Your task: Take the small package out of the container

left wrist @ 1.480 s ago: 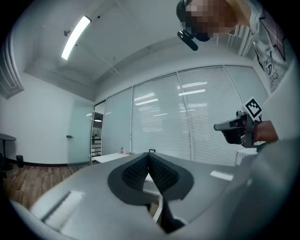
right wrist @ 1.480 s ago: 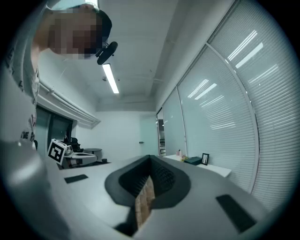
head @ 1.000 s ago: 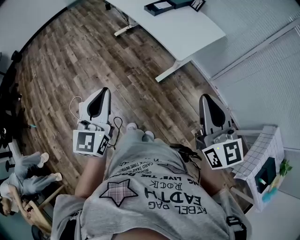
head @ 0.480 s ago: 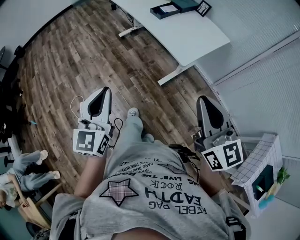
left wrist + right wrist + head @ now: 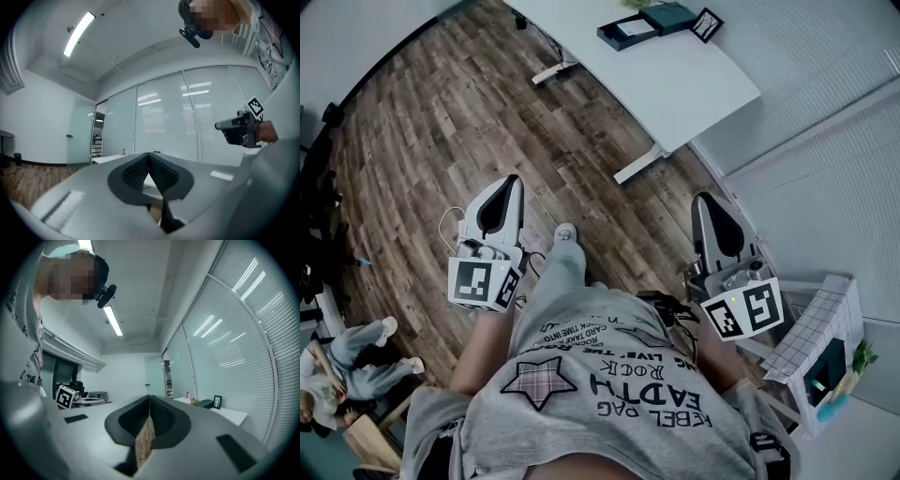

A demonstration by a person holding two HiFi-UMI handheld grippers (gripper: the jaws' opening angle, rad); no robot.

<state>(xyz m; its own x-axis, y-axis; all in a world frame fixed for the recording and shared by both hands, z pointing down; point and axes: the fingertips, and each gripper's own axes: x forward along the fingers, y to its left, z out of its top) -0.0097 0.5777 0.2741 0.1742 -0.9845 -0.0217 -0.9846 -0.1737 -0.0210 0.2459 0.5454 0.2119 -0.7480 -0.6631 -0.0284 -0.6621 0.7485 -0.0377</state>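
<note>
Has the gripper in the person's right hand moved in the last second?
Yes. The right gripper has moved forward, toward the white desk ahead: the strip of wooden floor between them is narrower than before.

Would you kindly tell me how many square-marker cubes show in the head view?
2: the left cube sits on the left gripper, and the right cube sits on the right gripper. None seems hidden.

The bench (image 5: 675,66) runs off the head view's top edge. The dark container (image 5: 628,31) on it is too small to show what lies inside. A seated person (image 5: 347,352) at lower left is cut by the picture's edge. The hands holding the left hand-held gripper (image 5: 508,183) and right hand-held gripper (image 5: 705,199) are hidden beneath the marker cubes.
</note>
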